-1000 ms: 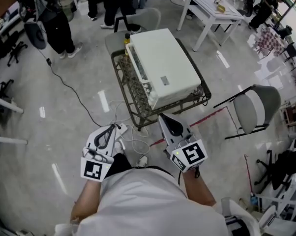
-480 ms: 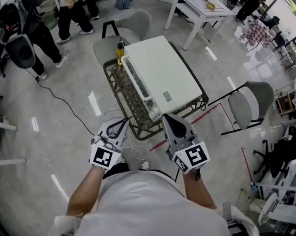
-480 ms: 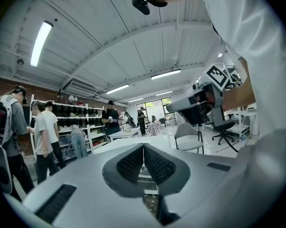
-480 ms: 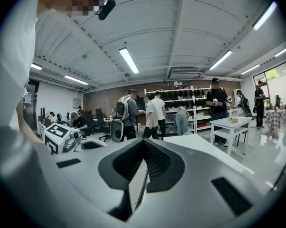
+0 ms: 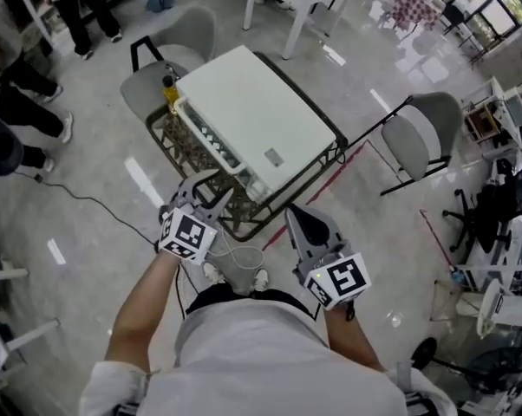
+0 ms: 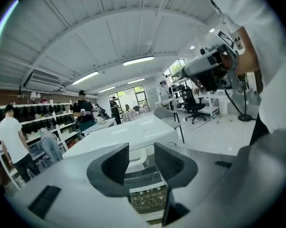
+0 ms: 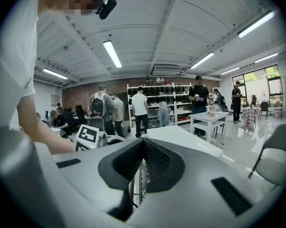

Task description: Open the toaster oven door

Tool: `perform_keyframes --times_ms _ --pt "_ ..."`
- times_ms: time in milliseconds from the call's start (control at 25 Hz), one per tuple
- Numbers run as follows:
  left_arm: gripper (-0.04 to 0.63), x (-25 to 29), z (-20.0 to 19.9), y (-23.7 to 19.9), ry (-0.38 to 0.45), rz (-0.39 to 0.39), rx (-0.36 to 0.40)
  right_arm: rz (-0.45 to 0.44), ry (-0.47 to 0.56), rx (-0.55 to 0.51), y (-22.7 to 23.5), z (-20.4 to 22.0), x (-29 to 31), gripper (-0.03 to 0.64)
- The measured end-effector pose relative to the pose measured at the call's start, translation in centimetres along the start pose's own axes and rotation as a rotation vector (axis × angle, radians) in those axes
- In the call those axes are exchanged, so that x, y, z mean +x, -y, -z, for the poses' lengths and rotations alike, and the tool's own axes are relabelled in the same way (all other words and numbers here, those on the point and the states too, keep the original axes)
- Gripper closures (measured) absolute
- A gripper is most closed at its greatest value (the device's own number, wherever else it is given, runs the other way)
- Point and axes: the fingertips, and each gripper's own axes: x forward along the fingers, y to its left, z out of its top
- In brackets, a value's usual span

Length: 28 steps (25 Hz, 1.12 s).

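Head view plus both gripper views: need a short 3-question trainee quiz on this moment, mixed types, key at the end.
1. Multiple choice: which gripper's jaws stand apart? A) left gripper B) right gripper C) both
2. True or false: the right gripper is clamped on the toaster oven.
3. Short answer: what does the toaster oven stand on?
Key:
1. A. The left gripper's jaws have just been opening, and nothing is between them.
2. False. It is shut, empty and not touching the oven.
3. A wire-frame table.
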Motion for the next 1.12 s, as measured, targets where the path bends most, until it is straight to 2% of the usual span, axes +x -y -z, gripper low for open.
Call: perform_keyframes --times_ms 120,240,600,760,880,1000,1120 --pt "0.412 2.6 1.5 -0.5 -0.070 0.039 0.084 0.045 -0.005 0.014 0.9 0.4 -1.1 0.595" --pt "0.383 4.1 2.3 -0.8 -0.111 0.066 0.137 0.072 -0.002 0.024 1.4 0.8 -1.8 0.595" --pt "0.259 6.7 5.2 -0.3 -0.320 0.187 0.370 0.091 0.010 0.044 1.9 1.4 -2.7 0.595" --pt "0.244 7.1 7.3 -0.4 -0.462 0.245 0.473 0.090 0.011 0.049 1.9 1.7 -3.0 0.595" --pt "0.241 7.2 8.0 -0.4 -0.528 0.279 0.549 0.087 0.012 0.047 1.9 1.7 -3.1 0.595" --pt "0.229 7.5 8.3 0.2 -0.549 0.313 0.581 0.084 0.013 0.048 1.9 1.8 -3.3 0.595" --pt "0.229 7.5 8.4 0.4 -0.562 0.333 0.568 0.080 0.008 0.047 1.8 2.0 -3.4 0.595"
